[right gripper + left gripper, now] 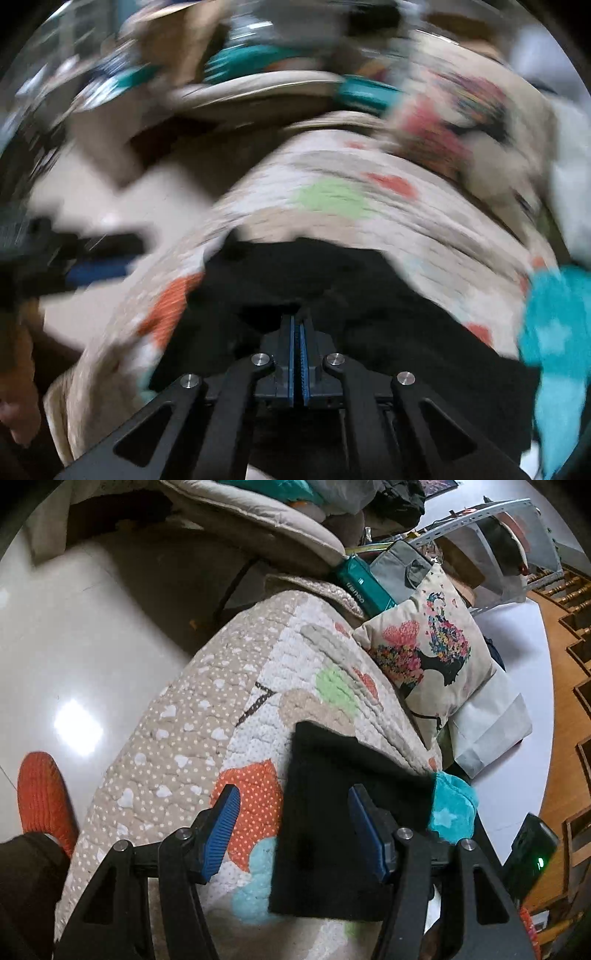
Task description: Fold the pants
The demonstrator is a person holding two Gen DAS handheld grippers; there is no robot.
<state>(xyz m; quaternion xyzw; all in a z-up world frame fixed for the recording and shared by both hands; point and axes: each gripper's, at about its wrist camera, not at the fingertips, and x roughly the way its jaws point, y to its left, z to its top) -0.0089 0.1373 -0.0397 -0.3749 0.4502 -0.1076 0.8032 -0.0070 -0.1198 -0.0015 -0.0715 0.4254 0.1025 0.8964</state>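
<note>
The black pants (332,812) lie folded into a compact rectangle on a patterned quilt (207,716). My left gripper (291,801) is open and empty, its blue pads spread above the pants' left edge. In the blurred right wrist view, my right gripper (297,325) is shut, its blue pads pressed together on a raised fold of the black pants (332,280). The left gripper shows as a dark blur with a blue pad in the right wrist view (92,271), off to the left.
A floral cushion (428,653) and a white paper bag (491,731) sit at the quilt's right. A teal fleece cloth (452,806) lies beside the pants. An orange slipper (40,794) stands on the glossy floor (74,635). Clutter and a metal shelf (509,520) stand behind.
</note>
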